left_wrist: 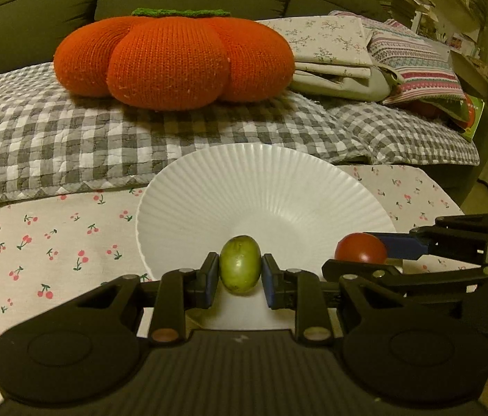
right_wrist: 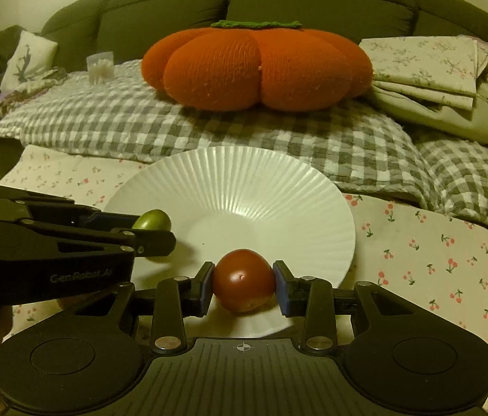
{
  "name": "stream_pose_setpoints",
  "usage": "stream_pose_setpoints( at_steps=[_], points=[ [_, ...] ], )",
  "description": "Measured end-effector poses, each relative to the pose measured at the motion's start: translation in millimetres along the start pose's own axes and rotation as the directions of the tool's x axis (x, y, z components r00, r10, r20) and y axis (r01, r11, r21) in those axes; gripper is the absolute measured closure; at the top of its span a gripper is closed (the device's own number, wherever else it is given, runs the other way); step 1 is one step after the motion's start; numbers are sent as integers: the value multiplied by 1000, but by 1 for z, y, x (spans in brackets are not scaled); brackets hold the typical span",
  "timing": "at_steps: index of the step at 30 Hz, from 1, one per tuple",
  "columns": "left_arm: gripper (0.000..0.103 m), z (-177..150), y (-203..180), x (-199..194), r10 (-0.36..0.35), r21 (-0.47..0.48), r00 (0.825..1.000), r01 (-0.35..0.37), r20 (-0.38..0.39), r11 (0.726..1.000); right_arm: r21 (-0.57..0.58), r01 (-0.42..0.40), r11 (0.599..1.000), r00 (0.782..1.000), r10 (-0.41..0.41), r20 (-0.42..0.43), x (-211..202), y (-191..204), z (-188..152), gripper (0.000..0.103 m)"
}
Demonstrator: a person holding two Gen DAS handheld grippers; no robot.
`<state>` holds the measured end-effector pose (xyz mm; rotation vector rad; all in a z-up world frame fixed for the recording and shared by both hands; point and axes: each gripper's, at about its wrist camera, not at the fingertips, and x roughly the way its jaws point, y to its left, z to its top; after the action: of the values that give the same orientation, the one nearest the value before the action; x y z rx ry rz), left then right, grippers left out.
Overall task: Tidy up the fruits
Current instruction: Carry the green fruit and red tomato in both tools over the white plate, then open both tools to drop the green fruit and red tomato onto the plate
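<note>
**Two fruits clamped over the plate's near rim**

Black gripper bodies fill the bottom of both wrist views. Left gripper (left_wrist: 240, 274) is clamped on a green fruit (left_wrist: 240, 264), its blue pads pressing the fruit's two sides. Right gripper (right_wrist: 243, 286) is likewise clamped on a red fruit (right_wrist: 244, 285), pads tight against both flanks.

Both fruits sit at the near edge of the white ribbed plate (left_wrist: 264, 187). From the left wrist view the green fruit is over the plate's near rim, and the red fruit (left_wrist: 360, 248) shows to its right, by the plate's right rim, with the right gripper (left_wrist: 382, 254) reaching in from that side. From the right wrist view the red fruit is above the near part of the plate (right_wrist: 230, 180), and the green fruit (right_wrist: 151, 220) is off to the left over the plate's left rim, held in the left gripper (right_wrist: 150, 232). Whether either fruit touches the plate surface cannot be told. The middle and far side of the plate hold nothing.

The plate rests on a cherry-print cloth (left_wrist: 53, 239), which spreads bare to the left and right of it. Just behind the plate's far rim begins a grey checked blanket (left_wrist: 70, 145), and on that, well behind the plate, lies an orange knitted pumpkin cushion (left_wrist: 174, 59). Folded linens (left_wrist: 341, 55) are stacked to the right of the cushion. The two grippers are close together at the plate's near edge, side by side.
</note>
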<state>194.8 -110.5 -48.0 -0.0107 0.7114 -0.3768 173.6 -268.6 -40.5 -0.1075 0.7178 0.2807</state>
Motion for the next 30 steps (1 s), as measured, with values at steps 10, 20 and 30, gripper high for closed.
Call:
stream_pose_setpoints(
  at_steps=[10, 20, 30],
  points=[
    [54, 3, 16, -27, 0, -82, 1000, 1, 8, 997, 47, 21, 999, 999, -22, 28, -13, -5, 4, 53],
    [54, 0, 25, -87, 17, -125, 999, -13, 32, 992, 199, 17, 980, 998, -27, 52, -56, -6, -1, 53],
    [53, -29, 25, -127, 35, -152, 999, -36, -14, 988, 380, -43, 924, 999, 31, 36, -96, 9, -16, 49]
  ],
)
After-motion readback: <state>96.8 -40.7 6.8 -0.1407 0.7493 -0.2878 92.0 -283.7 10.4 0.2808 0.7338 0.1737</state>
